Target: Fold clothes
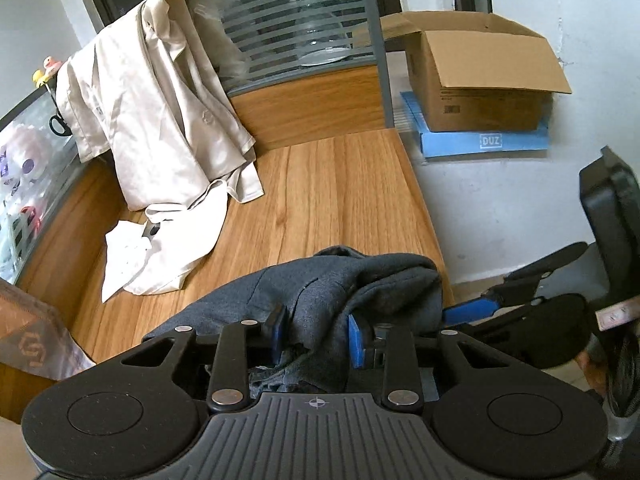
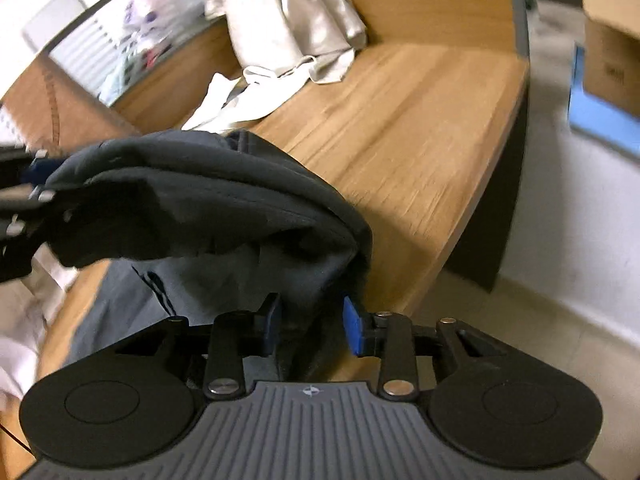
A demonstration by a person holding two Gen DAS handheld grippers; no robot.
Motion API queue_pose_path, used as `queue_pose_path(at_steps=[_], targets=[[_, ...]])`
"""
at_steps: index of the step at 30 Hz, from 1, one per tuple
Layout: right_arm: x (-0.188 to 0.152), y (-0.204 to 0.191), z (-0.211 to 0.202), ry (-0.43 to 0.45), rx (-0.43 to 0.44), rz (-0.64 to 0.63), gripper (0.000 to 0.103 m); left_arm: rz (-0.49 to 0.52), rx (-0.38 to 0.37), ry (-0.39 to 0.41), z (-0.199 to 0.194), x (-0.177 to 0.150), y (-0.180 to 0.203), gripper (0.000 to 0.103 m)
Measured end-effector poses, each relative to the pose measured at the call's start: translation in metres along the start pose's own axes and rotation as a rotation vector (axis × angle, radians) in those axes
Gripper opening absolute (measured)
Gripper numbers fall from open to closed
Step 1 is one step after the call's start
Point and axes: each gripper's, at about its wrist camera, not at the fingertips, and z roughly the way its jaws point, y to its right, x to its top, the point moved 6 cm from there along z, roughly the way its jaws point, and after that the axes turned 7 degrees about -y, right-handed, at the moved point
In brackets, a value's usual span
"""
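Both grippers, left (image 1: 318,334) and right (image 2: 310,326), have jaws pinching the bunched grey garment (image 1: 352,280) at the surface's (image 1: 340,184) near edge. Judging by the slack, keep both pinches firm and pull the fabric taut before laying it flat.

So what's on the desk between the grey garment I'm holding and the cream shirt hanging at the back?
Nothing: in the left wrist view, bare wood desk separates the grey garment from the cream shirt.
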Motion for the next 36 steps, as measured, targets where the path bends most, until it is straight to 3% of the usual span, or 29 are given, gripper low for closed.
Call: queue_pose_path(at_steps=[1,2,5,10,13,16,22,25,28,32,36], targets=[[0.0,0.0,0.001,-0.008,0.018,0.01,0.018,-0.001,0.0,-0.002,-0.001,-0.001,0.0,0.034],[0.001,-0.001,0.002,-0.01,0.028,0.014,0.014,-0.002,0.0,-0.003,-0.001,-0.001,0.0,0.034],[0.004,-0.001,-0.005,0.022,-0.033,-0.033,0.009,-0.017,-0.001,-0.007,-0.005,-0.003,0.0,0.033],[0.003,0.005,0.008,0.014,-0.133,-0.115,0.009,-0.039,0.0,-0.029,-0.008,-0.015,0.009,0.033],[0.003,0.009,0.008,0.017,-0.131,-0.136,0.011,-0.039,-0.002,-0.056,-0.005,-0.028,0.018,0.033],[0.003,0.012,0.004,0.022,-0.12,-0.158,0.026,-0.049,0.003,-0.056,-0.002,-0.036,0.025,0.033],[0.01,0.01,-0.005,0.046,-0.125,-0.245,0.039,-0.068,0.017,-0.049,0.003,-0.048,0.035,0.033],[0.017,0.008,-0.008,0.056,-0.13,-0.285,0.04,-0.062,0.038,-0.026,-0.002,-0.045,0.037,0.032],[0.019,0.007,-0.004,0.047,-0.129,-0.348,0.021,-0.066,0.042,-0.018,-0.005,-0.045,0.04,0.032],[0.018,0.006,0.005,-0.001,-0.152,-0.468,0.023,-0.095,0.024,-0.044,0.004,-0.055,0.048,0.032],[0.021,0.007,-0.011,-0.083,-0.107,-0.57,0.025,-0.157,-0.01,-0.071,0.022,-0.074,0.056,0.033]])
